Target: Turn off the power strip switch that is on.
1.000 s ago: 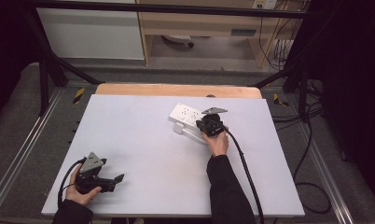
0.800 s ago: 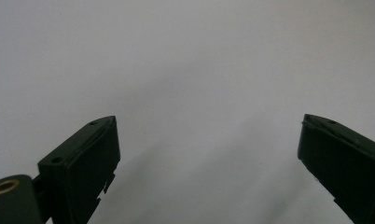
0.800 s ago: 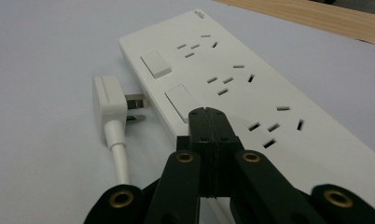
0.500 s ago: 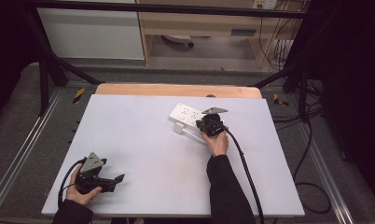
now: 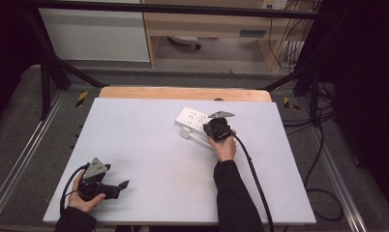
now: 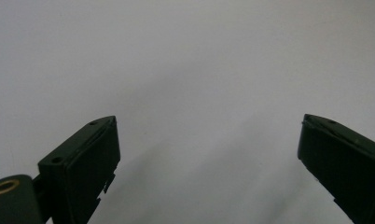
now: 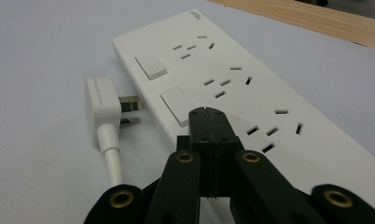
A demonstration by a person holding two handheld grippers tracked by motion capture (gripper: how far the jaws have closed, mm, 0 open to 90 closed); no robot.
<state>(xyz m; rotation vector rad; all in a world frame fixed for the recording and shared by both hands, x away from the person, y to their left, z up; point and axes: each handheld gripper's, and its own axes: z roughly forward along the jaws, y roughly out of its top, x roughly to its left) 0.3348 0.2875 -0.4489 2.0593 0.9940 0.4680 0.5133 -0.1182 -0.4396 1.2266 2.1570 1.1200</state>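
Observation:
A white power strip [image 5: 195, 117] lies flat at the back middle of the white table [image 5: 149, 150]. It has several socket groups and rocker switches. A white plug [image 7: 100, 100] on a white cord lies unplugged beside the strip [image 7: 251, 93], prongs pointing at its side. My right gripper [image 7: 208, 113] is shut with nothing between its jaws; its tips sit at the near edge of the second switch [image 7: 175, 103]. Whether they touch it I cannot tell. In the high view the right gripper [image 5: 213, 126] stands over the strip's near end. My left gripper [image 5: 124, 185] rests at the front left, jaws wide open [image 6: 209, 154] over bare table.
A wooden strip [image 5: 183, 93] runs along the table's far edge, just behind the power strip. A black cable [image 5: 253, 169] trails from the right gripper along the forearm and off the front right. Metal rails flank the table on both sides.

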